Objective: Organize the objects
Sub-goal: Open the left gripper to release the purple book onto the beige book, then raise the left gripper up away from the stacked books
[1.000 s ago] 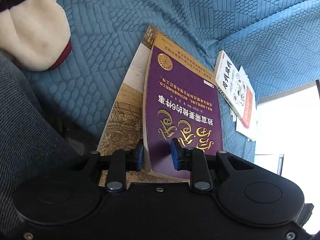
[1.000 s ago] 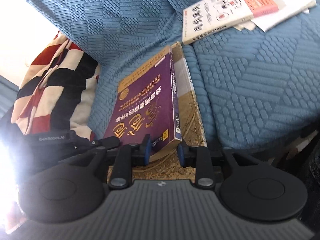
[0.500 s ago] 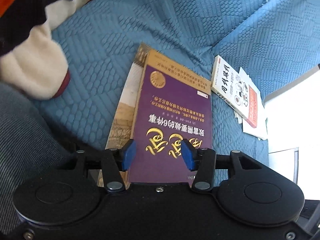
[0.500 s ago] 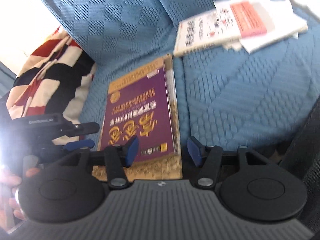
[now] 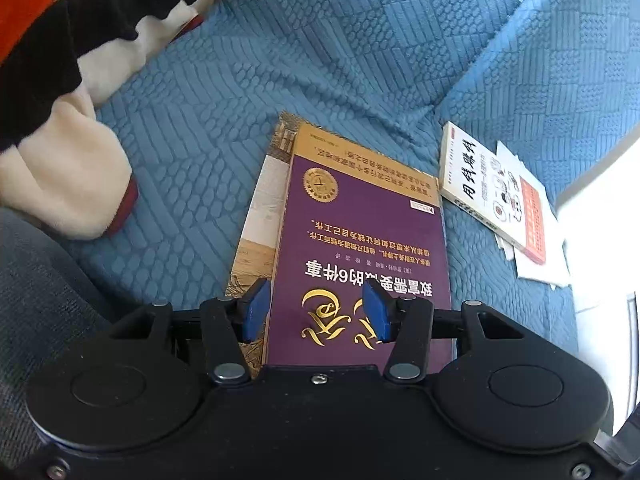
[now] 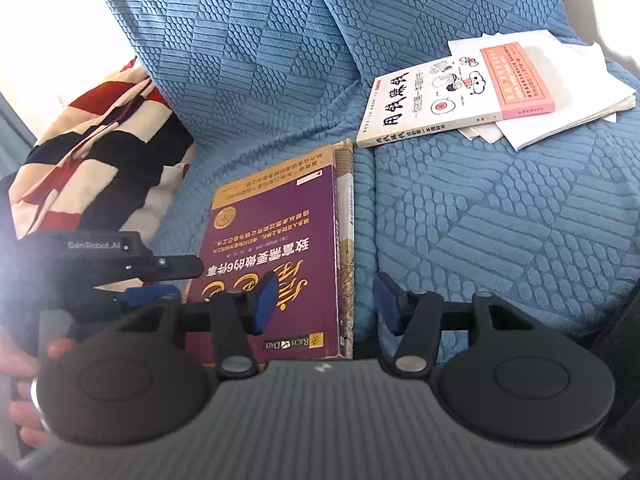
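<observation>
Purple softcover book with gold lettering lies flat atop larger tan illustrated book on blue quilted sofa seat. Left hand-held gripper jaws apart, empty, above cover. Right hand-held gripper jaws closing, gripping nothing. White paperback nearby on loose papers.

In the right wrist view, the blue sofa seat at the right of the frame is bare, so you can pass there. The purple book fills the centre, the white book lies on papers at upper right, and the striped blanket blocks the left.
</observation>
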